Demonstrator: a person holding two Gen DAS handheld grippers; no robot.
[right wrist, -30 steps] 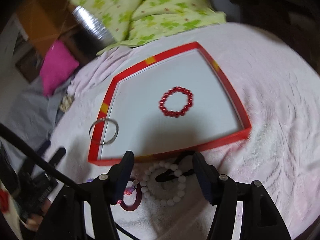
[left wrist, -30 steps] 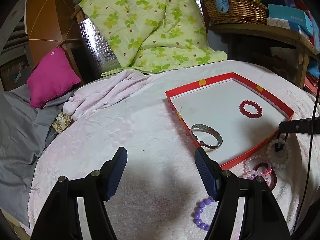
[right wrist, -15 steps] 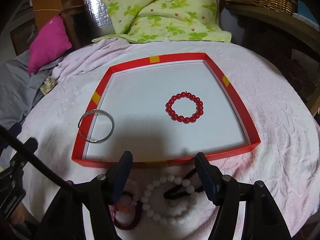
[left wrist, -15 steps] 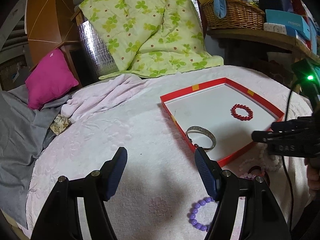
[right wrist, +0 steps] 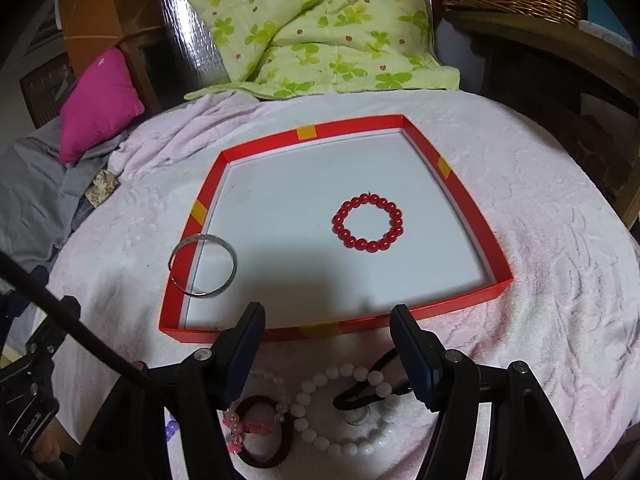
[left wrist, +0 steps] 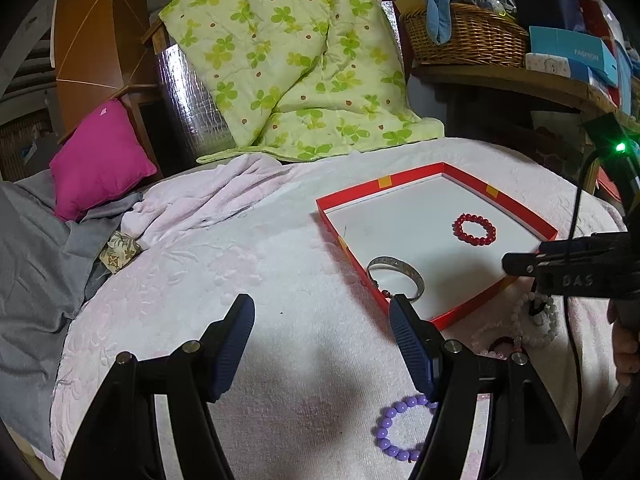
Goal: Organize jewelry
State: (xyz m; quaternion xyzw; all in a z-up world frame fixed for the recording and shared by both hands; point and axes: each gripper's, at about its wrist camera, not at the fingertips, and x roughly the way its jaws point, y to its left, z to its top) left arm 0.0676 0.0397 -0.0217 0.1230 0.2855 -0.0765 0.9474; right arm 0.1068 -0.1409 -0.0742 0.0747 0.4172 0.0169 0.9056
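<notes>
We are between picks: both our left gripper [left wrist: 322, 344] and right gripper [right wrist: 328, 350] hang spread and empty. Next, the white round-bead bracelet [right wrist: 340, 412] just below our right gripper needs lowering onto, then lifting into the shallow red-walled cardboard tray [right wrist: 466, 196] ahead.

"FASHION" stands on the blue box [left wrist: 572, 53]; "DAS" is embossed on the right gripper [left wrist: 576, 280]

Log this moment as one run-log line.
left gripper: open, empty | right gripper: open, over white bead bracelet | red tray: red bead bracelet inside | silver bangle: straddling tray rim
</notes>
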